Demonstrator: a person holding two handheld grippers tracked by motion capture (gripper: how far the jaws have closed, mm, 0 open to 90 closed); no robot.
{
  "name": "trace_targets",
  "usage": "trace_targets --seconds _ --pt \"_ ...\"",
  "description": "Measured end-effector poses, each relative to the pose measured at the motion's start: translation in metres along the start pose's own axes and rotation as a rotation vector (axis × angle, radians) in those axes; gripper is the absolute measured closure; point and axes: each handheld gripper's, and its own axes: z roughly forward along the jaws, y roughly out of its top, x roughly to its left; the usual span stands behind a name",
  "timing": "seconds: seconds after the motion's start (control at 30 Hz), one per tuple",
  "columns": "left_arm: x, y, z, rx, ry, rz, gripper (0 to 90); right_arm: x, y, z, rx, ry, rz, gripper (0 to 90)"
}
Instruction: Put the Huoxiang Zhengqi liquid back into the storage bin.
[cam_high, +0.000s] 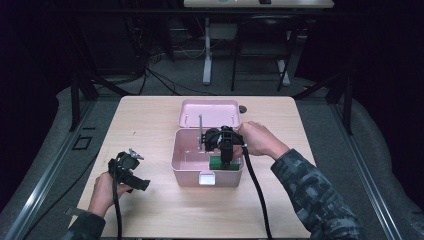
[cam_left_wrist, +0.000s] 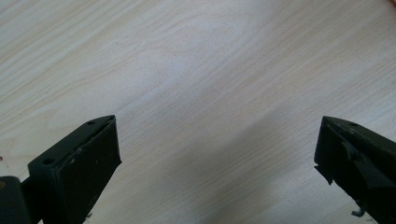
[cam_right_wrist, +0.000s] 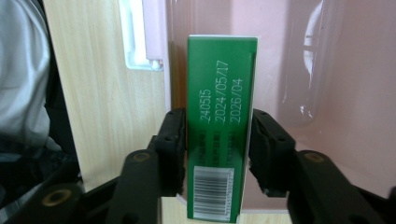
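**Green carton at the pink storage box: handling entry**

Right gripper (cam_right_wrist: 217, 154): jaws stand either side of the green carton (cam_right_wrist: 219, 126), flanking its long narrow faces. The left pad lies against the card; a thin gap seems to show at the right pad, so whether the grip is firm or just let go cannot be told. In the high view the gripper (cam_high: 226, 161) points down into the pink box (cam_high: 186, 176), at the box's front right corner.

Green carton (cam_high: 222, 163): stands on edge inside the box, close against its front wall, with printed dates and a barcode on the face turned toward the camera. Judged light, thin-walled card; likely to dent if squeezed hard, and its smooth print may slip. Best held across the narrow width near mid-length, as the jaws now sit.

Left gripper (cam_left_wrist: 217, 154): jaws wide apart, nothing between them, bare wooden table (cam_left_wrist: 196, 70) beneath. It rests well to the left of the box (cam_high: 131, 165).

Surroundings, relative to the box: hinged lid (cam_high: 210, 113) thrown back behind it; white latch (cam_high: 206, 179) on its front wall; a small dark object (cam_high: 243, 108) just beyond the lid's right corner, too small to identify. The front wall and the upright metal lid stay (cam_high: 200, 131) are the nearest obstructions to a lift.
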Motion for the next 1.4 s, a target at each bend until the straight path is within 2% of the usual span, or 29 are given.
trace_targets --seconds 0.33,0.6,0.77,0.83,1.0,1.13,1.2,1.4 --pt "0.0 0.0 0.0 -0.001 -0.001 0.001 0.4 -0.004 -0.005 -0.009 -0.011 0.009 0.031 50.2" --pt "0.0 0.0 0.0 -0.001 -0.002 0.0 0.4 -0.009 -0.013 -0.012 -0.068 0.017 0.073 37.9" --pt "0.0 0.0 0.0 -0.003 -0.004 -0.004 0.4 -0.012 -0.02 -0.02 -0.149 0.012 0.102 27.6" --pt "0.0 0.0 0.0 -0.003 -0.003 -0.002 0.4 -0.014 -0.024 -0.026 -0.184 0.004 0.126 22.2" --pt "0.0 0.001 0.0 -0.002 -0.003 -0.004 0.4 -0.02 -0.037 -0.034 -0.266 -0.026 0.183 15.2" --pt "0.0 0.001 0.0 -0.004 -0.005 -0.005 0.4 -0.026 -0.048 -0.035 -0.322 -0.025 0.234 13.9" --pt "0.001 0.001 0.0 -0.004 -0.003 -0.007 0.4 -0.031 -0.055 -0.035 -0.358 -0.035 0.263 12.4" --pt "0.0 0.001 0.0 -0.003 -0.004 -0.006 0.4 -0.043 -0.072 -0.034 -0.422 -0.067 0.362 10.0"
